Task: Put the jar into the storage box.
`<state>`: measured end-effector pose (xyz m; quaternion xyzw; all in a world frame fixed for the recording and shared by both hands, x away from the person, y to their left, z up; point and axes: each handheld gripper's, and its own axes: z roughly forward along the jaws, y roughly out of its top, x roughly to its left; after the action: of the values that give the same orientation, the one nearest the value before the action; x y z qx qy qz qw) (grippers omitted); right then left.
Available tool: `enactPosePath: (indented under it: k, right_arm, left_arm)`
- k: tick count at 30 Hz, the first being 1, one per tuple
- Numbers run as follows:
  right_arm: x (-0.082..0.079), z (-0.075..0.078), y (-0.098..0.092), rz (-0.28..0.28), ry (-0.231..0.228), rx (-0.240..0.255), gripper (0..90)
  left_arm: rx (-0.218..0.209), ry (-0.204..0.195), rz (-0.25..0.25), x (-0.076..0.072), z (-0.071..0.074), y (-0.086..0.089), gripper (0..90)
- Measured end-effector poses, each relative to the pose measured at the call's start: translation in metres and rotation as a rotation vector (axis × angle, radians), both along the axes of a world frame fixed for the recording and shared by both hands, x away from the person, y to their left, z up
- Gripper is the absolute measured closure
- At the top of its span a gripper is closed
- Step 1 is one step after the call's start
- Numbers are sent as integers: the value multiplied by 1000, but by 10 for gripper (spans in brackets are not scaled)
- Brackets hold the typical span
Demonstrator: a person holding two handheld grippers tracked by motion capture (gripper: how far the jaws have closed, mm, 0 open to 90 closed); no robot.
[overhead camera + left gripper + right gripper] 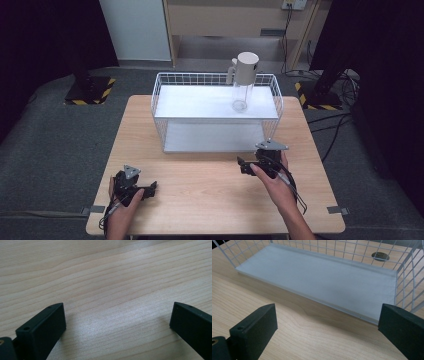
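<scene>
Resting on the wooden bench (pixel 210 185), the left hand-held gripper (pixel 150 190) and right hand-held gripper (pixel 243 165) both have jaws spread apart, empty. Nearest the right one stands a white wire rack (pixel 165 107); on its upper shelf sits an unlabelled clear jar (pixel 240 95) with a white lid.

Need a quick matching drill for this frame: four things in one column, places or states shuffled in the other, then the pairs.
Things:
1. white-lidded clear pitcher
2. white wire two-level rack
3. left gripper
4. right gripper

Places or states:
A. open, near the front left corner of the light wooden table
B. upright on the top shelf, toward its right end
C. open, just in front of the lower shelf's right part
D. stands on the far half of the table

Pairs: 1-B, 2-D, 3-A, 4-C
</scene>
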<state>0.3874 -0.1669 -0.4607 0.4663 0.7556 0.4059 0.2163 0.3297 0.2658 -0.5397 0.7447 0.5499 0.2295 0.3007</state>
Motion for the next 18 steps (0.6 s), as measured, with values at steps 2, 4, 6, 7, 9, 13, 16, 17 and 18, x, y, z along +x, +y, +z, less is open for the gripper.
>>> enactPosePath:
  k: [2,4,6,7,9,13,16,17,18]
  right_arm:
    - [0,-3,0,-1,7,-1,24]
    - [0,-6,0,2,11,-3,24]
    - [-1,-8,-1,2,16,-3,24]
    - [-1,-10,-1,-1,20,0,24]
    - [-2,-13,-1,1,25,-2,24]
    - [-4,-20,-1,3,38,-3,25]
    - [-5,-23,-1,5,43,-5,25]
    - [-5,-24,-1,4,44,-4,25]
    - [-5,-25,-1,5,48,-4,25]
  left_arm:
    - [0,0,0,0,0,0,0]
    - [0,0,0,0,0,0,0]
    - [0,0,0,0,0,0,0]
    - [0,0,0,0,0,0,0]
    - [0,0,0,0,0,0,0]
    - [0,0,0,0,0,0,0]
    - [0,0,0,0,0,0,0]
    - [0,0,0,0,0,0,0]
    - [0,0,0,0,0,0,0]
